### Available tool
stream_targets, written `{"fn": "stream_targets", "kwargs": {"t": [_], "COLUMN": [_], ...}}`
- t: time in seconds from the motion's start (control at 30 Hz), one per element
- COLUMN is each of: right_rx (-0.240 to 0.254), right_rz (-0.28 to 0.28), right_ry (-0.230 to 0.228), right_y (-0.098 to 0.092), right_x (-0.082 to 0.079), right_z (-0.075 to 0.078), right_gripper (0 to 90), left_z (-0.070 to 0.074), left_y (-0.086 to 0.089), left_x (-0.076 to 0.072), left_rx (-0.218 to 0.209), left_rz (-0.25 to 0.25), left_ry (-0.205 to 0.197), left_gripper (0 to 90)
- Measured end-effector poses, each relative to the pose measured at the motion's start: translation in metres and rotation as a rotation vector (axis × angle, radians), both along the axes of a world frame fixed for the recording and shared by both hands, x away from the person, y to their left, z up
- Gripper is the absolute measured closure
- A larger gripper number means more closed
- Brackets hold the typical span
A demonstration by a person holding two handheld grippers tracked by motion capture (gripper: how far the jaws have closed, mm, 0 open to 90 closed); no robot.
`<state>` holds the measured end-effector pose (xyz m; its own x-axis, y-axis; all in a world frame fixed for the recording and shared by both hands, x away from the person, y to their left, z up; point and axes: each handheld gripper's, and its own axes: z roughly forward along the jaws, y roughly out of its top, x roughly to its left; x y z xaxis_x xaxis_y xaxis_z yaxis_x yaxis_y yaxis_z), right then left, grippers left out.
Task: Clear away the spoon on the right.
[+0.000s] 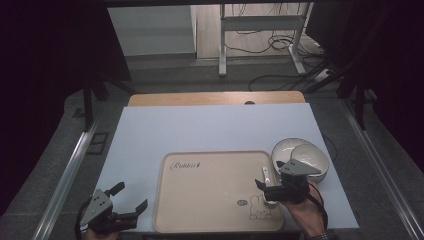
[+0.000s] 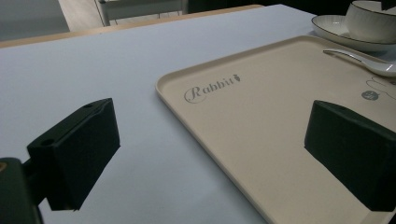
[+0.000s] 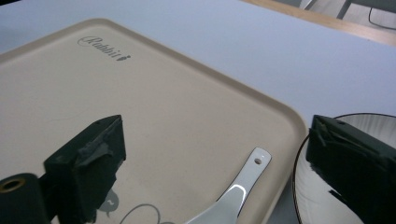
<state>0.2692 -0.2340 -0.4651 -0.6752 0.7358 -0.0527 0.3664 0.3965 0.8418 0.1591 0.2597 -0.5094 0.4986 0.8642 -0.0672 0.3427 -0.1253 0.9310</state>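
Spoon: a white ceramic spoon [image 1: 268, 184] lies on the beige tray [image 1: 210, 200], at the tray's right edge in the lower right of the high view, its handle pointing toward the top of the frame.
Right gripper: the right gripper [image 1: 272, 190] hovers just over the spoon, jaws spread wide with nothing pinched; in the right gripper view the spoon's handle [image 3: 243, 186] lies on the tray between the two black jaws, free of both.
Left gripper: the left gripper [image 1: 131, 199] sits at the lower left of the high view, off the tray's left edge, jaws parted and bare.
Bowl and saucer: a white bowl [image 1: 311, 161] stands on a saucer [image 1: 286, 148] just right of the tray's upper right corner.
Tray print: "Rabbit" lettering [image 1: 185, 165] at upper left, a rabbit drawing [image 1: 260, 207] at lower right.
Surface: a pale sheet [image 1: 200, 130] covers the table.
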Motion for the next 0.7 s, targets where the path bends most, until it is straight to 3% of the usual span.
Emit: {"fn": "stream_targets", "kwargs": {"t": [0.27, 0.7], "right_rx": [0.051, 0.074], "right_rz": [0.006, -0.07], "right_ry": [-0.027, -0.109], "right_y": [-0.014, -0.04], "right_x": [-0.018, -0.043], "right_z": [0.009, 0.008], "right_gripper": [0.0, 0.0], "left_z": [0.0, 0.0], "left_y": [0.0, 0.0], "left_x": [0.0, 0.0], "left_rx": [-0.003, -0.002], "left_rz": [0.0, 0.001], "left_ry": [0.001, -0.001], "left_gripper": [3.3, 3.3]}}
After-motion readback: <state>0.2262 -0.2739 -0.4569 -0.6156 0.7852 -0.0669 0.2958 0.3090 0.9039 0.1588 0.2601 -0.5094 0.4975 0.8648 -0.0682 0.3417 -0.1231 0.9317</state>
